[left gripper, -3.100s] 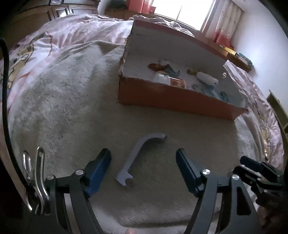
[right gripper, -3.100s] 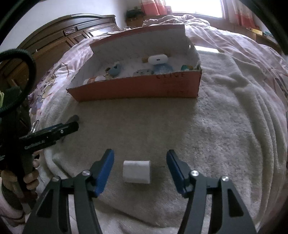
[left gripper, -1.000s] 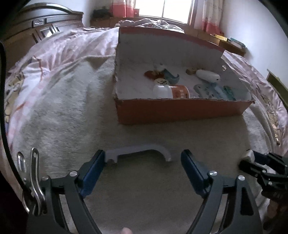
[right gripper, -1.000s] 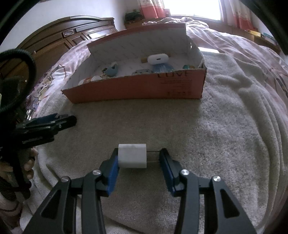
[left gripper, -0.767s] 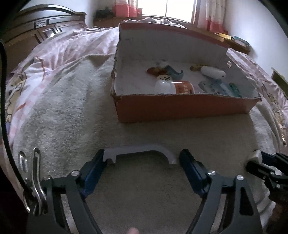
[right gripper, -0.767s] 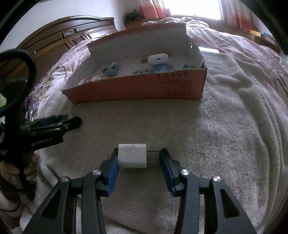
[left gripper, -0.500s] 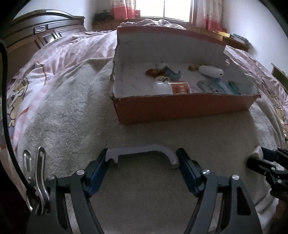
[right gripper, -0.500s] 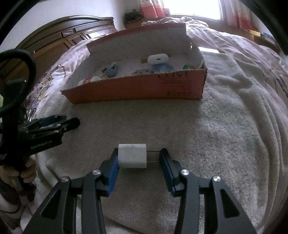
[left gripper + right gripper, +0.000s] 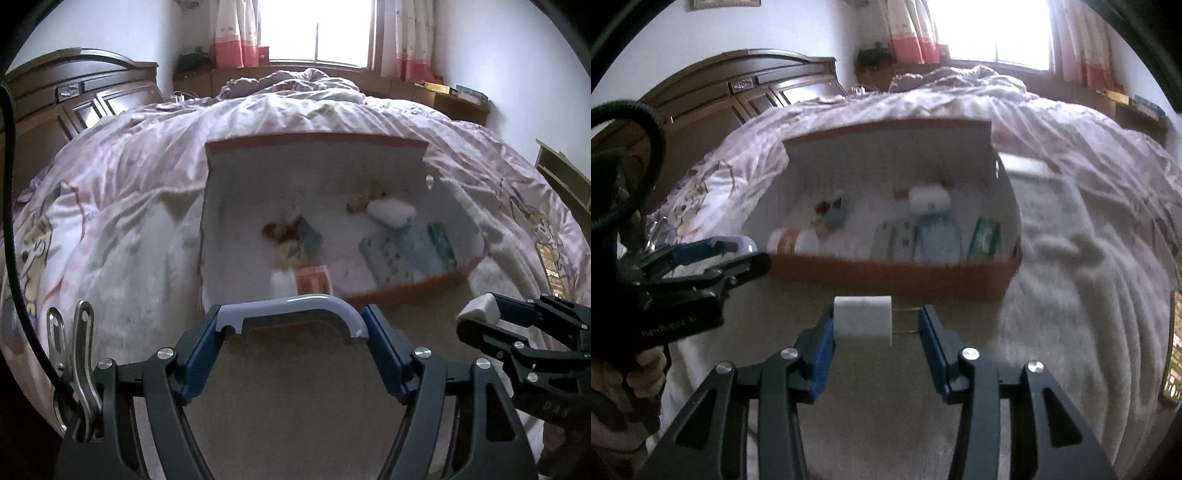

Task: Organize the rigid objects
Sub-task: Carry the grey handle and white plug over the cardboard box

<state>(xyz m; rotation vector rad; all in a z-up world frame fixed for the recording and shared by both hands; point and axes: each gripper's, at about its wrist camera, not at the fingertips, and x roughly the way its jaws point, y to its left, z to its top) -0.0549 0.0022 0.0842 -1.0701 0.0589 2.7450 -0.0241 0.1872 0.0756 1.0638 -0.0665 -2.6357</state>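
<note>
The left gripper (image 9: 291, 325) clamped the grey curved handle (image 9: 291, 308) end to end, clear of the blanket (image 9: 295, 406). The right gripper (image 9: 877, 325) pinched the white plug block (image 9: 862, 319) by block and prongs. Several items already lay in the orange box (image 9: 886, 273); judging by this, these two remained to be dropped in.

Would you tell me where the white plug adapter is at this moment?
The white plug adapter sits between the right gripper's fingers, body against one pad, prongs toward the other, in front of the orange box.
</note>
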